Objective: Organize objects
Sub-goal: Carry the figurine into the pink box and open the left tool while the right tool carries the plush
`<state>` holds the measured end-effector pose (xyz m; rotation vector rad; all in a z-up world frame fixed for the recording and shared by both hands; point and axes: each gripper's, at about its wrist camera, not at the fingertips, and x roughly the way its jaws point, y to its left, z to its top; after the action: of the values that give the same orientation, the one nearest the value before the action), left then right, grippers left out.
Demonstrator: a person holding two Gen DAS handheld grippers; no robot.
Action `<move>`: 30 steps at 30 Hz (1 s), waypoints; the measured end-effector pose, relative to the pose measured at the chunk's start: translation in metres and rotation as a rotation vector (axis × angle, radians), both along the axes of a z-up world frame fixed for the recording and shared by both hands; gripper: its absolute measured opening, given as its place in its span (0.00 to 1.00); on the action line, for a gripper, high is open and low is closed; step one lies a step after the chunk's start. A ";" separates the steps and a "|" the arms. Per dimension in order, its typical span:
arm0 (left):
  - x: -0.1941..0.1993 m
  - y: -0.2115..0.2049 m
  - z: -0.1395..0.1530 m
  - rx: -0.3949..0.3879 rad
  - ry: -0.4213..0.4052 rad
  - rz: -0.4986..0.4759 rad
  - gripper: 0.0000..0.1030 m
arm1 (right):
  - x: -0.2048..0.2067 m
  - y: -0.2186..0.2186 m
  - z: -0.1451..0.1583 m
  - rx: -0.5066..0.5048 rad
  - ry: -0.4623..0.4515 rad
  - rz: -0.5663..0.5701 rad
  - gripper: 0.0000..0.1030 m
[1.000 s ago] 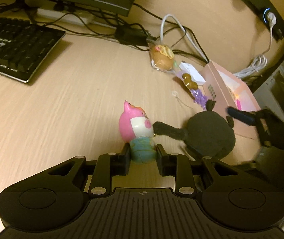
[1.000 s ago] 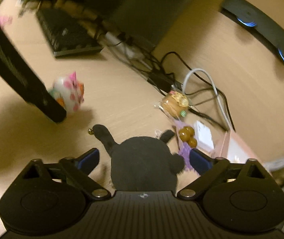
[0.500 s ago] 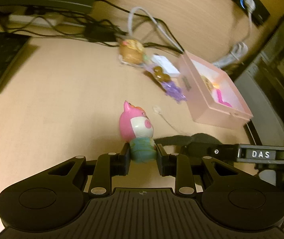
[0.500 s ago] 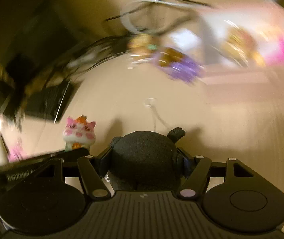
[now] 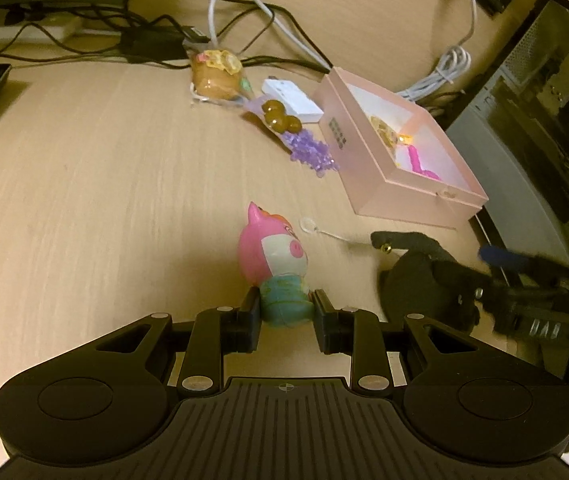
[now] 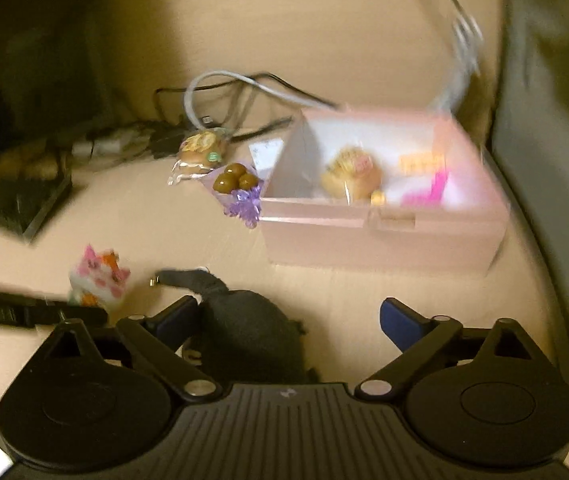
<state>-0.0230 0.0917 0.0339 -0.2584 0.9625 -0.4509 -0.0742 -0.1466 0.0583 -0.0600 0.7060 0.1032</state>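
Pig toy (image 5: pixel 274 276) sits pinched in left gripper (image 5: pixel 286 316); right gripper (image 6: pixel 288 320) spread.

— What's the left gripper (image 5: pixel 285 314) doing?
— Sitting low over the table, jaws closed in on the pig toy's (image 5: pixel 274 260) teal base.
— And the right gripper (image 6: pixel 288 318)?
— Near the table's right edge, jaws spread wide, gripping nothing; its left finger touches the dark plush (image 6: pixel 250 334).

My left gripper (image 5: pixel 286 316) is matte black plastic: a ribbed centre plate with a small crosshair mark, two round side discs, silver screw heads at the linkage joints. My right gripper (image 6: pixel 288 318) looks the same, but with blue fingertips (image 6: pixel 398 320).
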 end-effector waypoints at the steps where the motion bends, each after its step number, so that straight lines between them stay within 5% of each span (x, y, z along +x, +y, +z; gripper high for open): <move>1: -0.001 0.000 0.000 0.000 0.002 0.001 0.29 | -0.003 0.006 0.000 -0.046 -0.013 0.035 0.97; 6: -0.005 0.001 -0.001 0.000 0.006 0.012 0.29 | -0.004 0.038 -0.008 -0.173 -0.008 0.192 0.97; 11: -0.012 0.007 0.000 0.006 0.007 0.017 0.29 | 0.014 0.058 -0.025 -0.243 0.016 0.225 0.96; 17: -0.023 0.010 -0.002 0.022 0.013 0.011 0.29 | 0.039 0.053 -0.030 -0.228 0.048 0.173 0.81; 19: -0.026 0.010 -0.004 0.025 0.018 0.008 0.29 | 0.043 0.050 -0.034 -0.228 0.073 0.148 0.56; 30: -0.032 -0.015 0.002 0.037 0.006 -0.101 0.29 | -0.010 0.015 0.000 -0.077 0.075 0.066 0.54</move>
<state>-0.0554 0.0769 0.0354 -0.1785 0.9916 -0.5243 -0.0843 -0.1315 0.0583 -0.1544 0.7836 0.1422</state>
